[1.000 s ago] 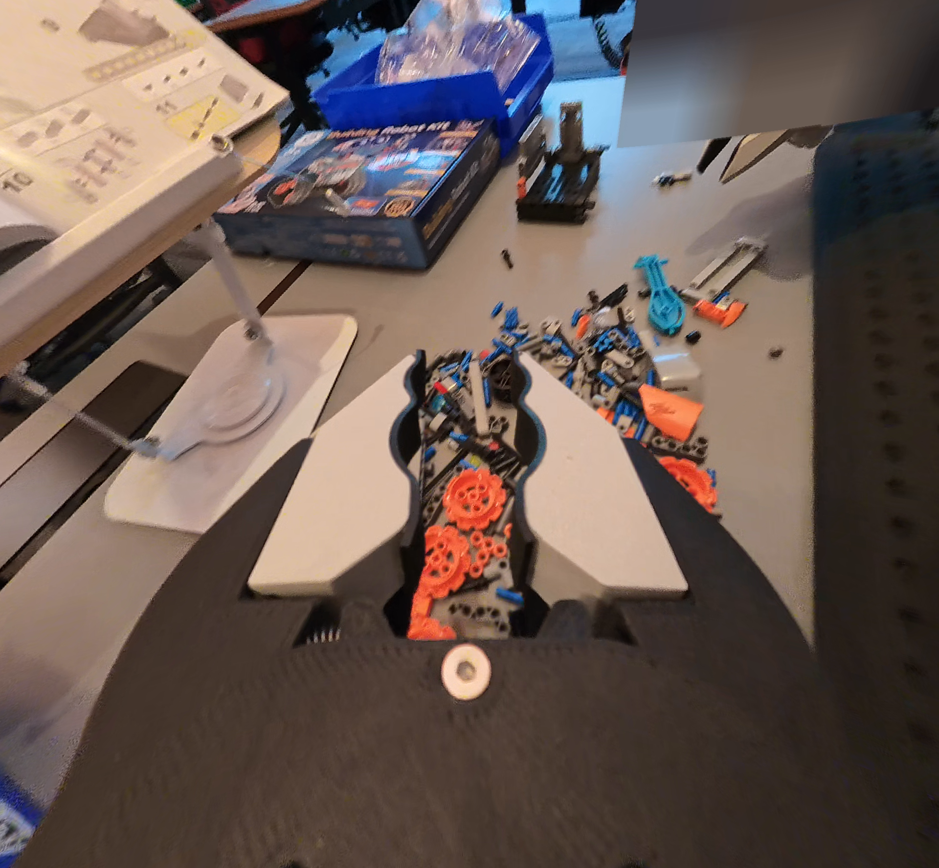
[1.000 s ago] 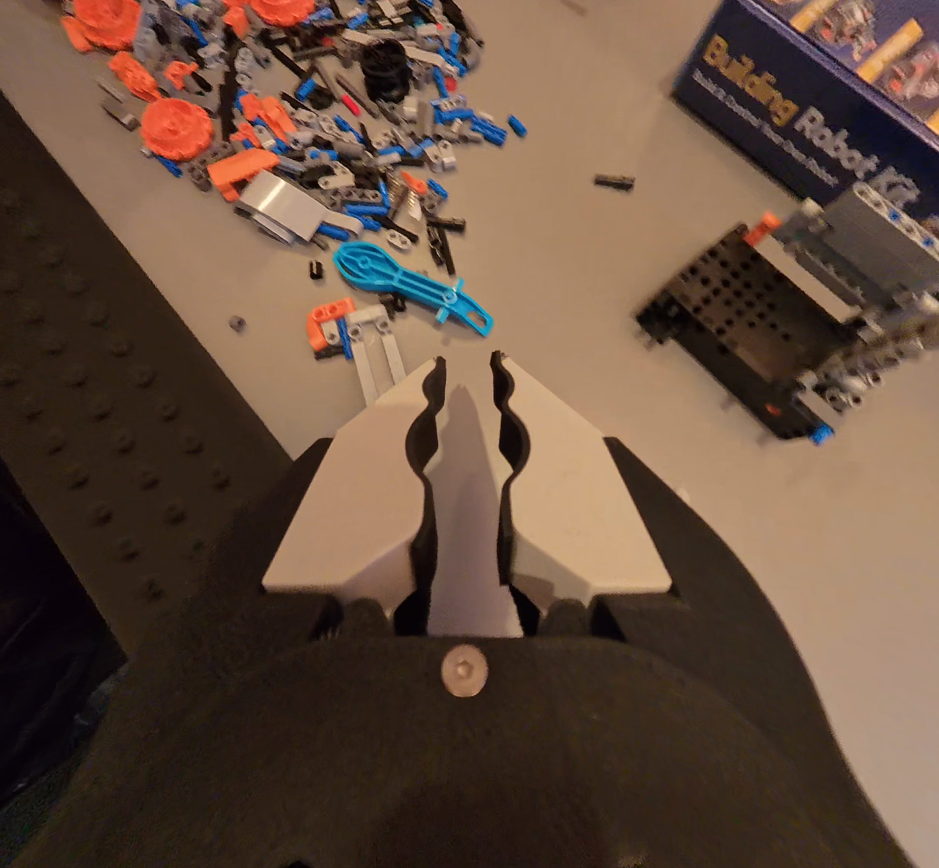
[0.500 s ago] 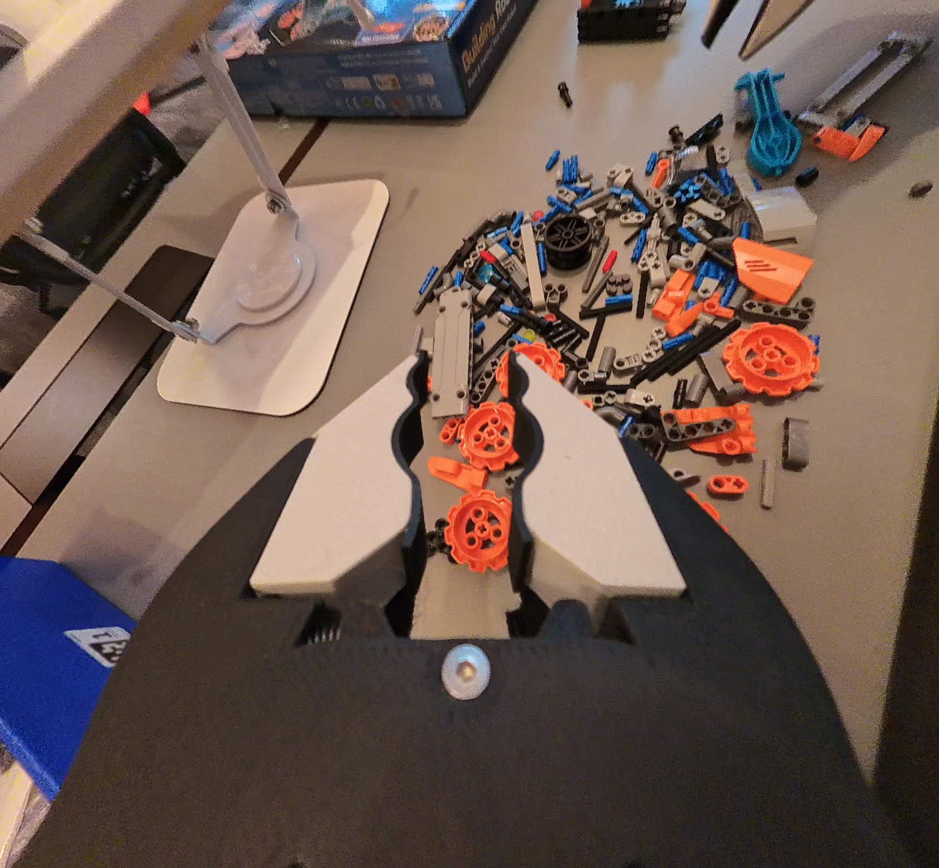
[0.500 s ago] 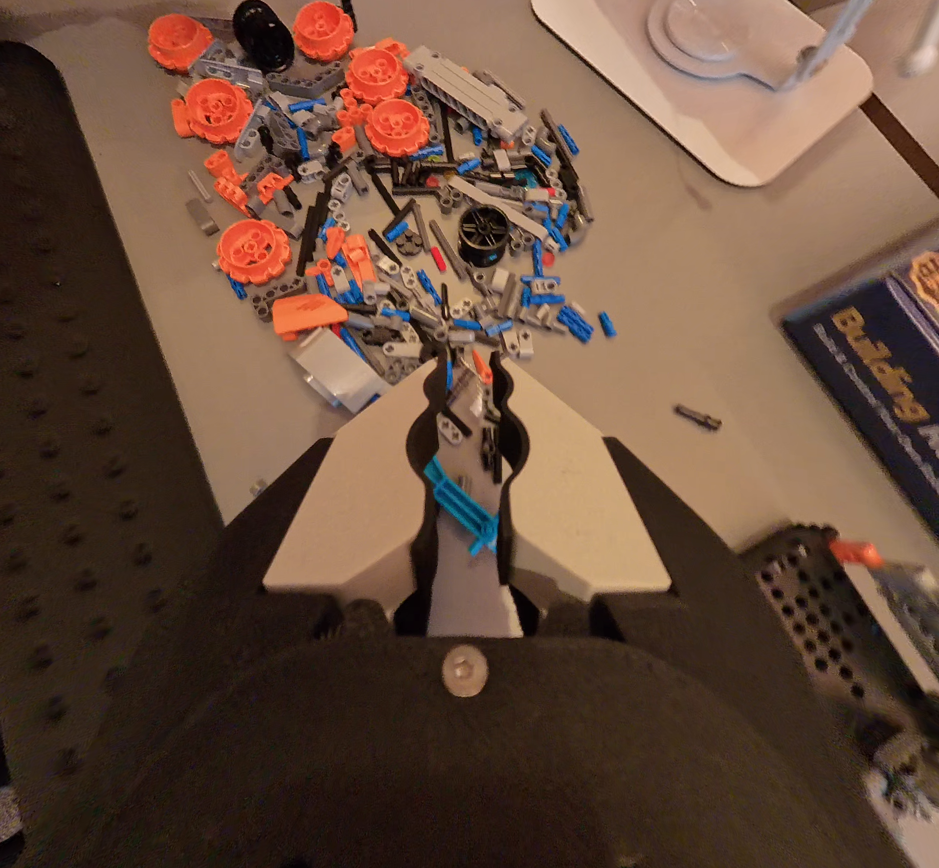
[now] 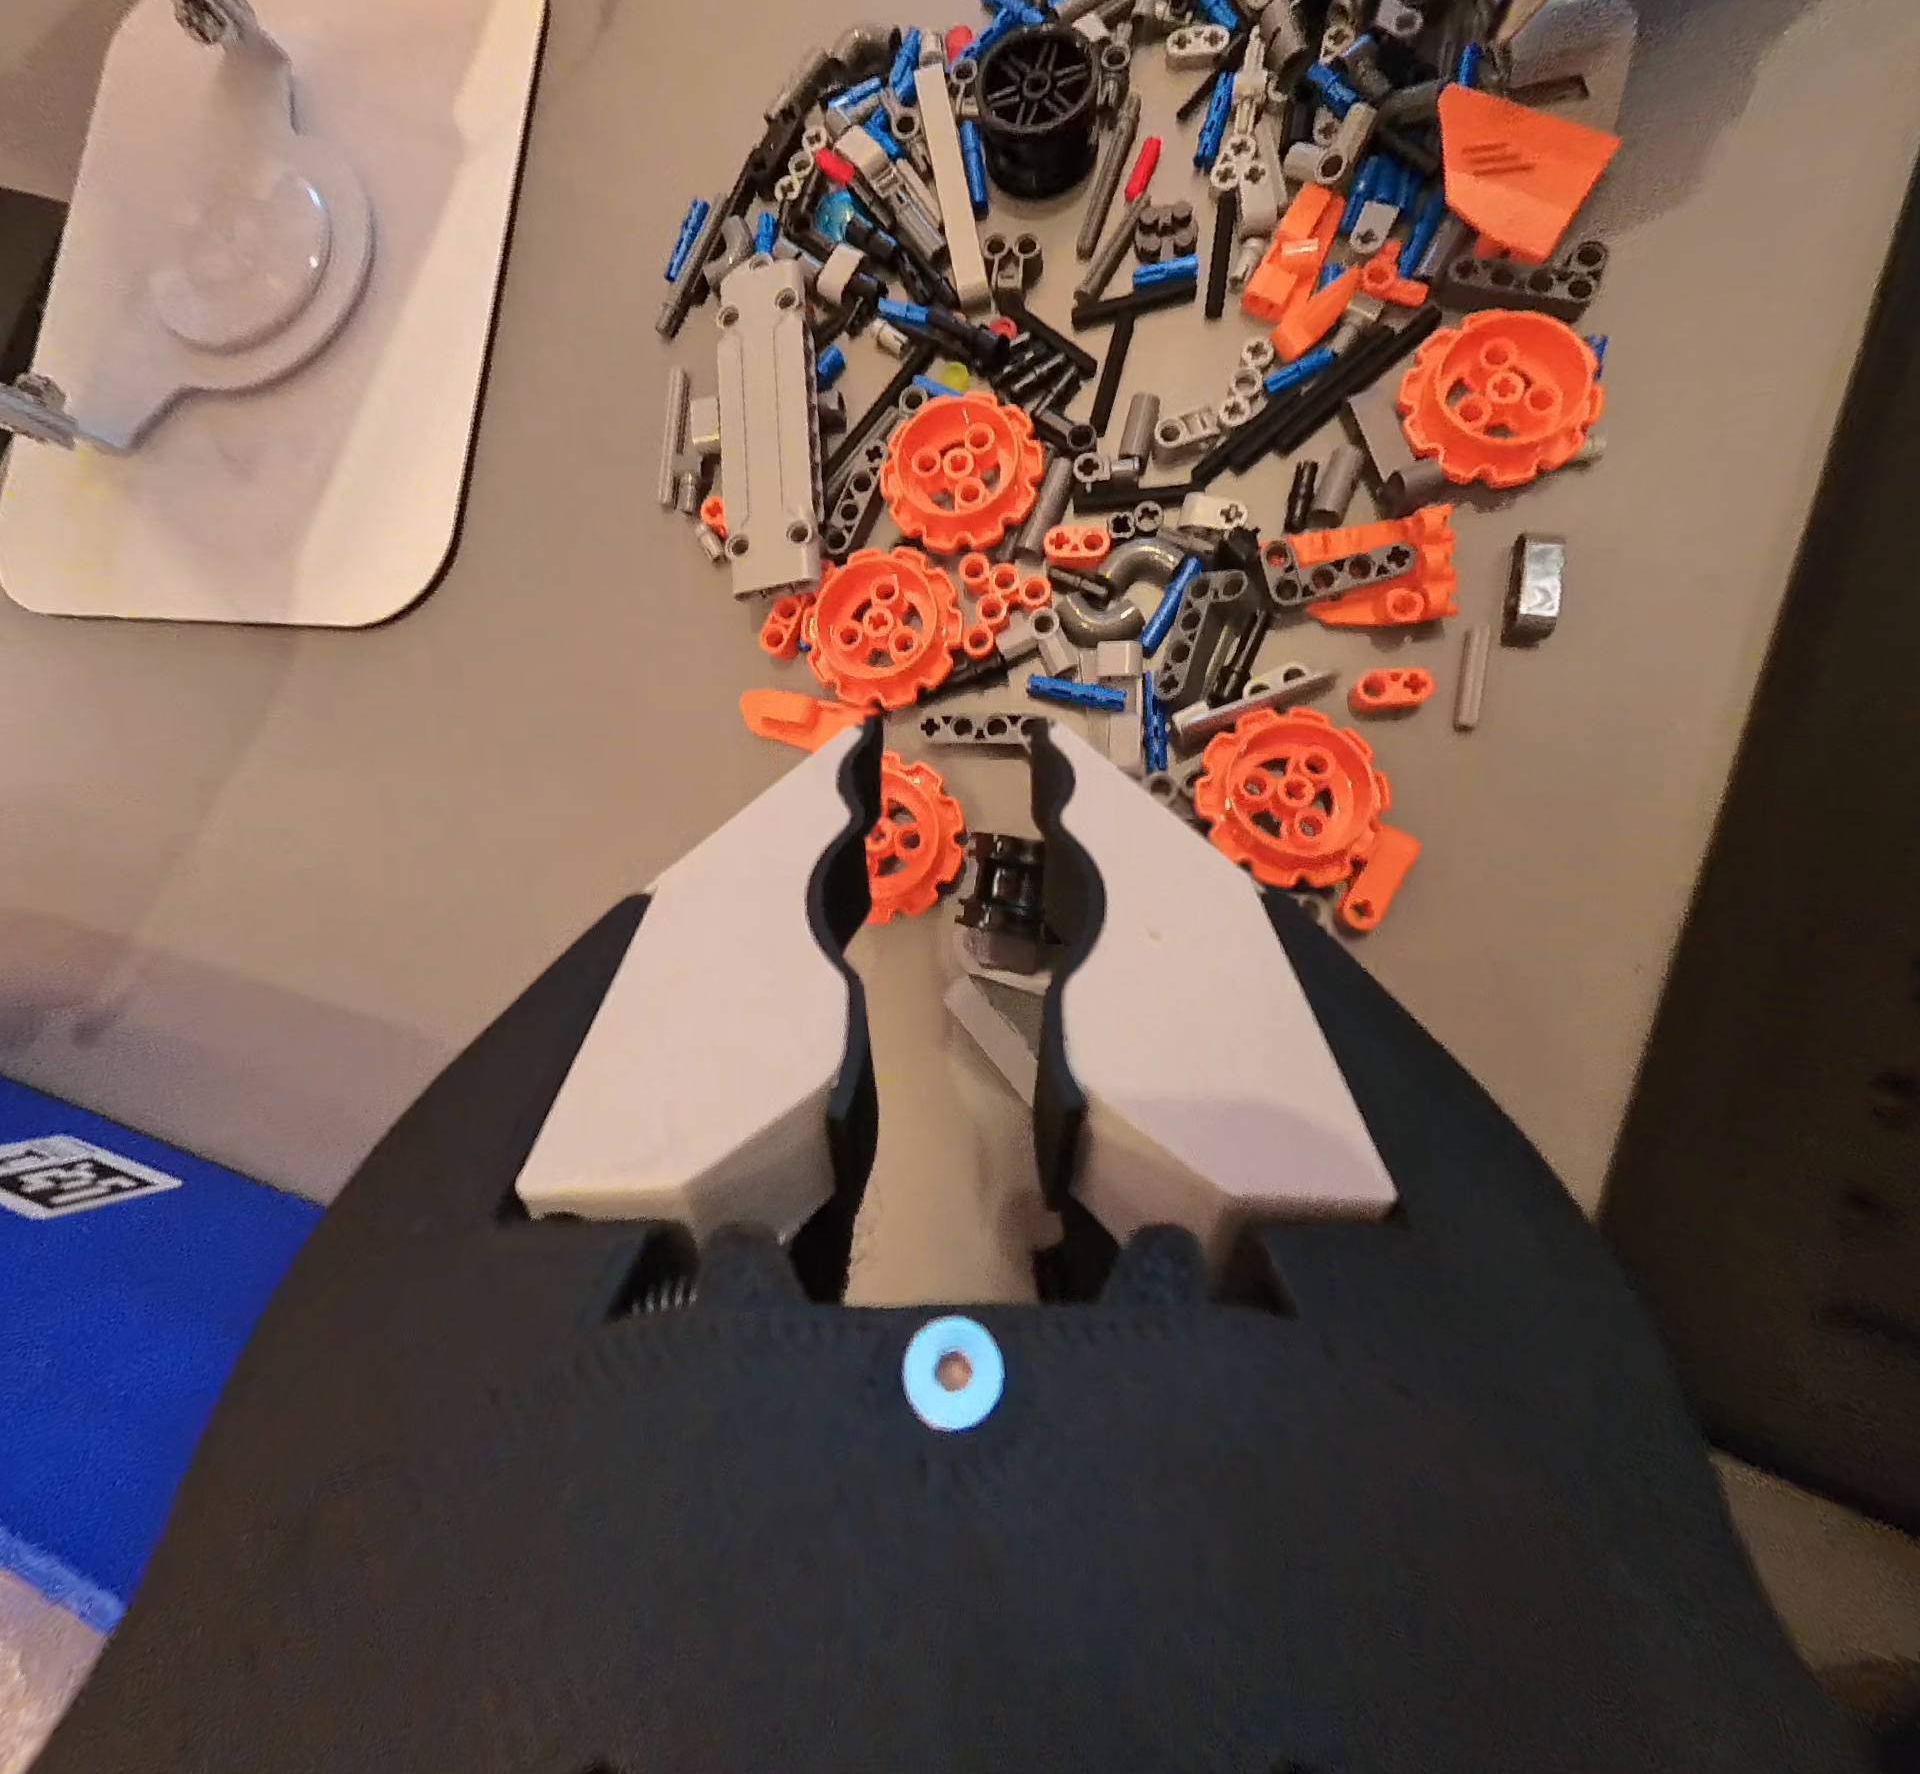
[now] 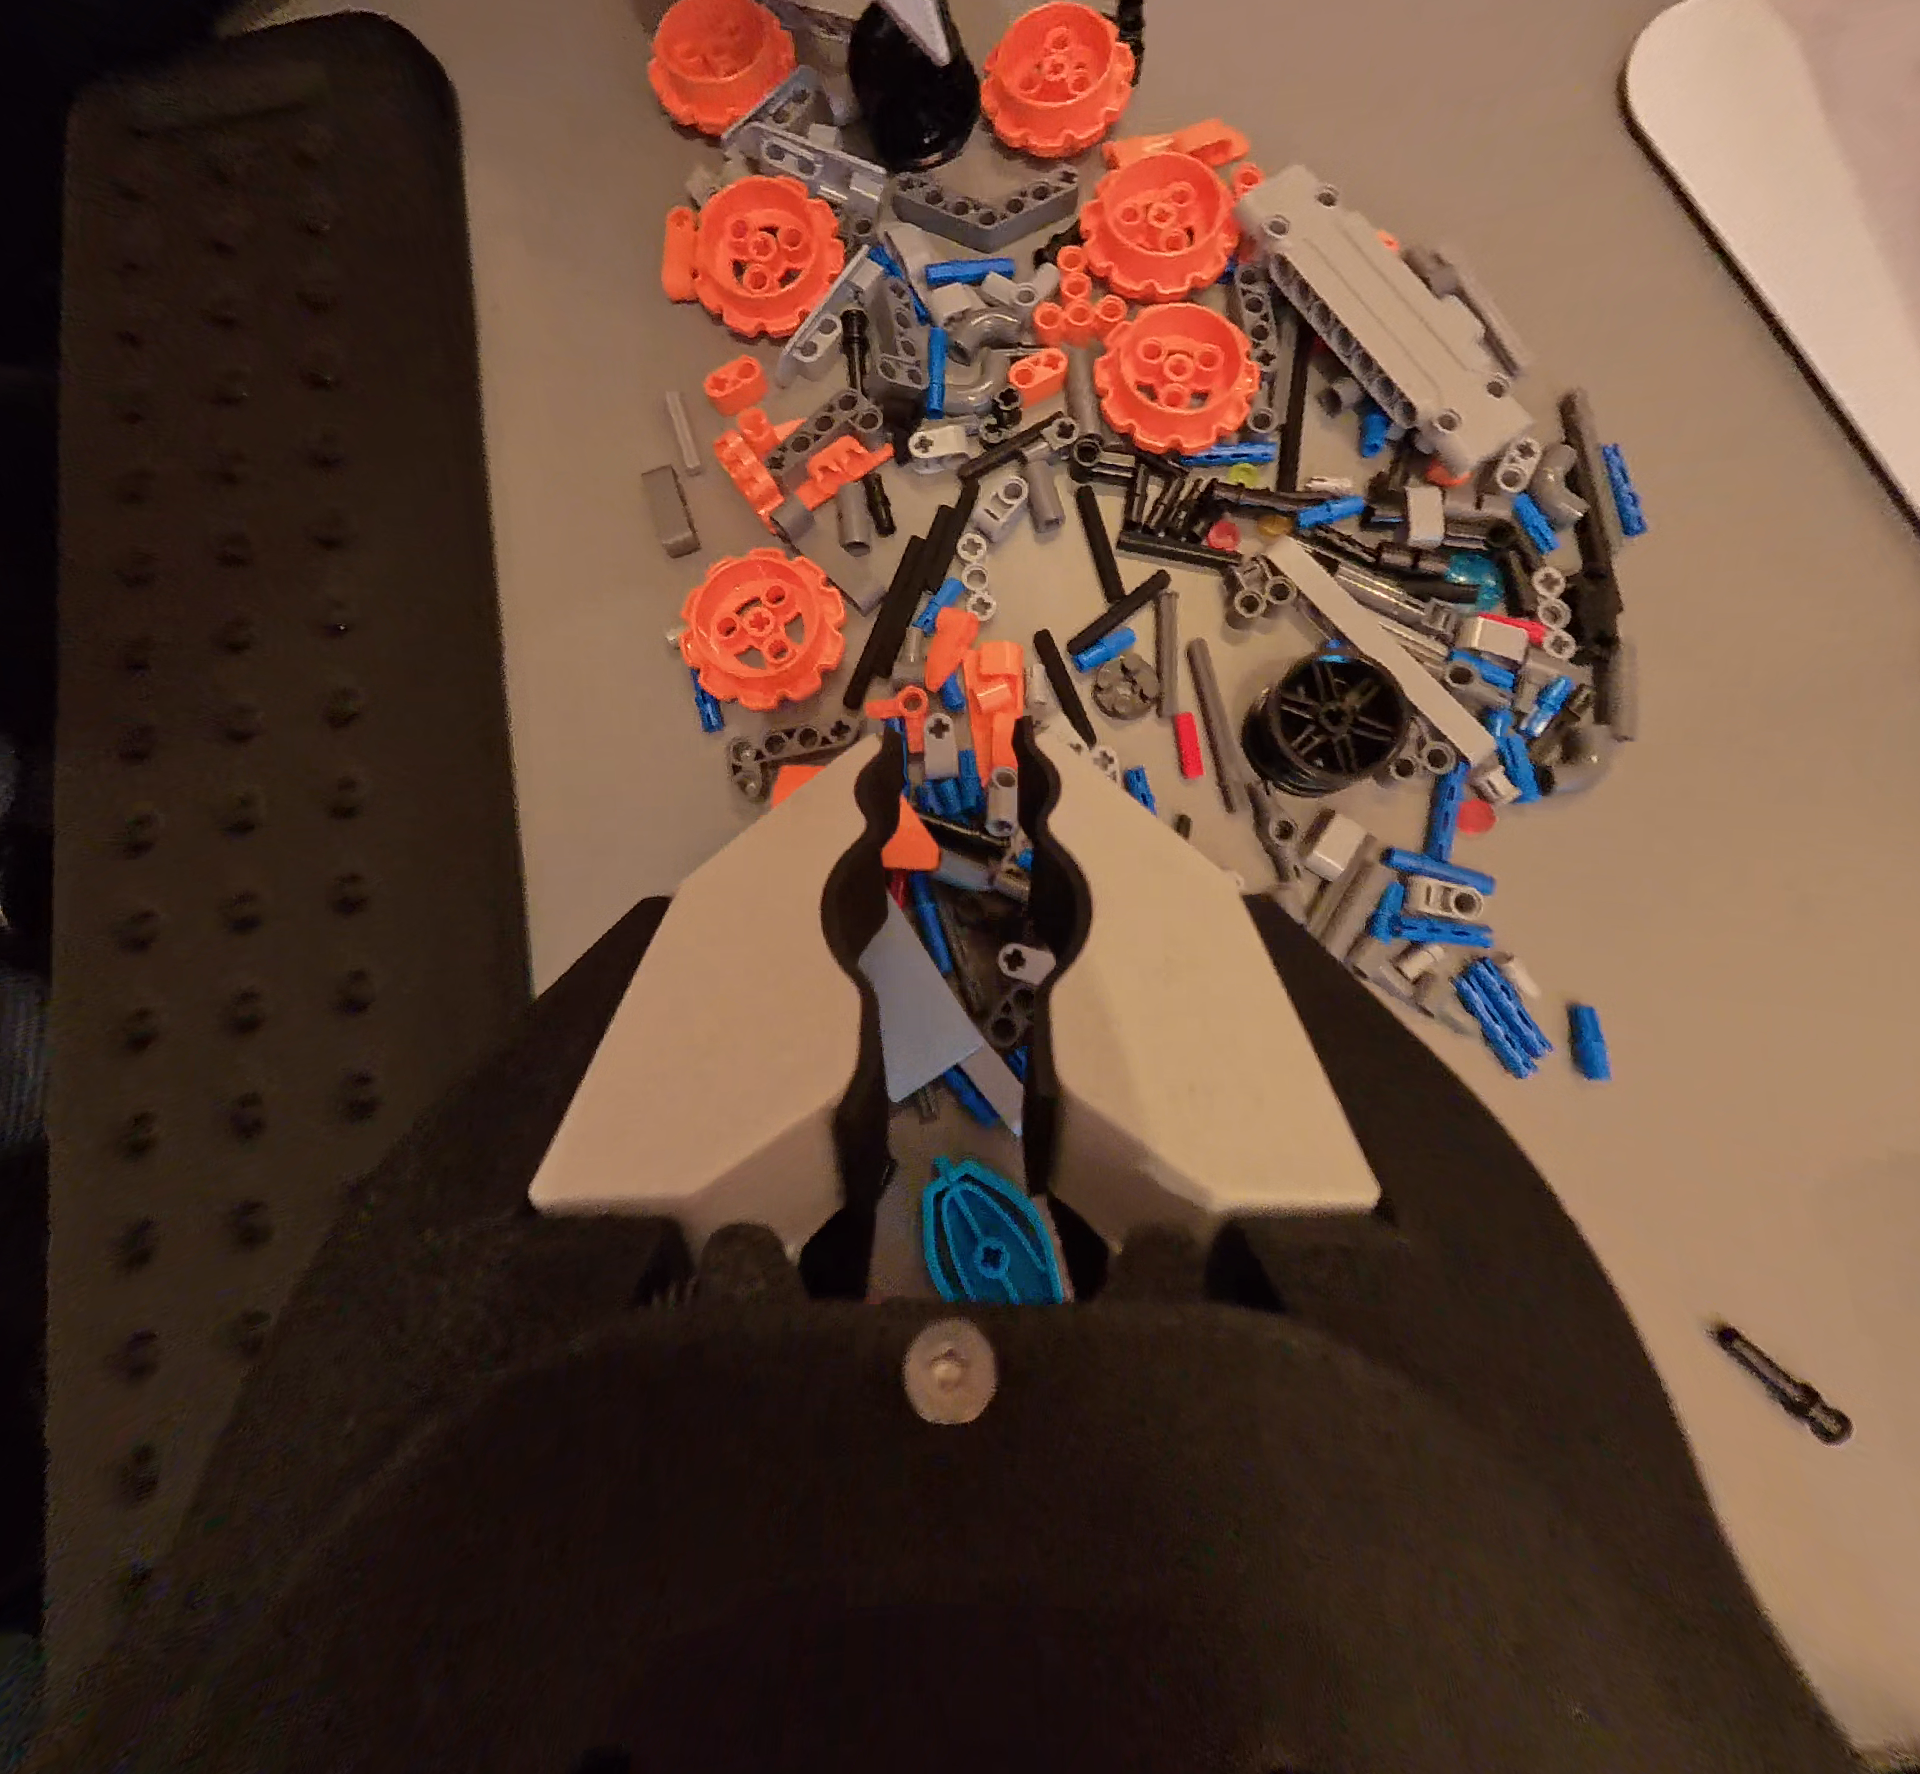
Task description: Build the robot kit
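Observation:
A pile of small building-kit parts [image 5: 1122, 353] lies on the grey table: orange toothed wheels [image 5: 961, 472], a black wheel [image 5: 1039, 103], a long grey panel [image 5: 769, 436], and blue, black and grey pins. My left gripper [image 5: 954, 732] is open and empty over the pile's near edge, with an orange wheel [image 5: 909, 836] and a small black wheel [image 5: 1003, 883] below its gap. My right gripper [image 6: 954, 737] is open and empty over the opposite edge of the pile [image 6: 1143, 498], with a cyan piece [image 6: 987, 1236] under its base. Each gripper shows in the other's view, the right [image 5: 1439, 20] and the left [image 6: 1003, 10].
A white stand base [image 5: 260, 270] lies left of the pile and shows in the right wrist view [image 6: 1818, 166]. A dark studded mat [image 5: 1787, 789] borders the pile's other side [image 6: 270, 581]. A blue box [image 5: 104, 1309] sits at the near left. A loose black pin [image 6: 1777, 1381] lies apart. Across from one pair of fingers to the other is roughly 15 centimetres. The small black wheel [image 5: 1003, 883] lies some 4 centimetres from my left tips, 20 centimetres from my right tips. My left tips are about 25 centimetres from the cyan piece [image 6: 987, 1236], my right tips only 10 centimetres.
Both grippers tipped down and closed in over the pile from opposite sides. The left drew back to the pile's near edge; the right moved forward past the cyan piece. Both stayed open.

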Demonstrator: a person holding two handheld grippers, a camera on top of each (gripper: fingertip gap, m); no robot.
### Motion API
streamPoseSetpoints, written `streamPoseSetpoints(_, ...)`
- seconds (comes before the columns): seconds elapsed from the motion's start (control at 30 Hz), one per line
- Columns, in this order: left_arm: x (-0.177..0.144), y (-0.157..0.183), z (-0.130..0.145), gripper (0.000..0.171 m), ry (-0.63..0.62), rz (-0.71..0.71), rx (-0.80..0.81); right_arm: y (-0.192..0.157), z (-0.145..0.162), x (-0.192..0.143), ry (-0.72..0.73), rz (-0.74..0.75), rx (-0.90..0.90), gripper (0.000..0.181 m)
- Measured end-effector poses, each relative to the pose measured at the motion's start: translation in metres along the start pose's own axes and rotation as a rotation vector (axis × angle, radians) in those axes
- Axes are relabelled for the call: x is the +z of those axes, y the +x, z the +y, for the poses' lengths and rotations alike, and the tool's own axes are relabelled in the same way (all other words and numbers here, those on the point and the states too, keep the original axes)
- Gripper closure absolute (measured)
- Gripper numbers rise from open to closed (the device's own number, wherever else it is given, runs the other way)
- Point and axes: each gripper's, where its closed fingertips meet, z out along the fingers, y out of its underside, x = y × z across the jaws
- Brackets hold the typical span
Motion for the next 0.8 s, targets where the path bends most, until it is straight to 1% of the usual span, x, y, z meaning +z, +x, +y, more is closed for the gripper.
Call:
streamPoseSetpoints(0.1,-0.004,0.004,0.007,0.150,-0.015,0.018,0.001,-0.004,0.003,-0.001,-0.012,-0.029,-0.015,0.162)
streamPoseSetpoints(0.17,-0.005,0.009,0.011,0.148,-0.021,0.043,-0.006,-0.004,0.005,-0.001,-0.009,-0.034,-0.007,0.162)
streamPoseSetpoints(0.3,-0.008,0.030,0.011,0.148,-0.019,0.120,0.008,-0.005,0.004,0.000,0.007,-0.034,-0.007,0.163)
streamPoseSetpoints(0.37,-0.008,0.039,0.016,0.146,-0.043,0.135,0.020,-0.005,0.004,0.001,0.014,-0.034,-0.003,0.164)
streamPoseSetpoints(0.43,-0.010,0.049,0.018,0.148,-0.041,0.172,0.007,-0.004,0.005,0.001,0.020,-0.035,0.002,0.163)
streamPoseSetpoints(0.57,-0.015,0.057,0.032,0.151,-0.089,0.168,-0.013,-0.003,0.006,-0.001,0.036,-0.034,0.009,0.164)
streamPoseSetpoints(0.67,-0.016,0.064,0.035,0.153,-0.095,0.169,-0.016,-0.001,0.006,-0.002,0.045,-0.033,0.014,0.165)
streamPoseSetpoints(0.8,-0.010,0.063,0.040,0.160,-0.114,0.142,-0.013,-0.001,0.007,-0.003,0.050,-0.033,0.012,0.166)
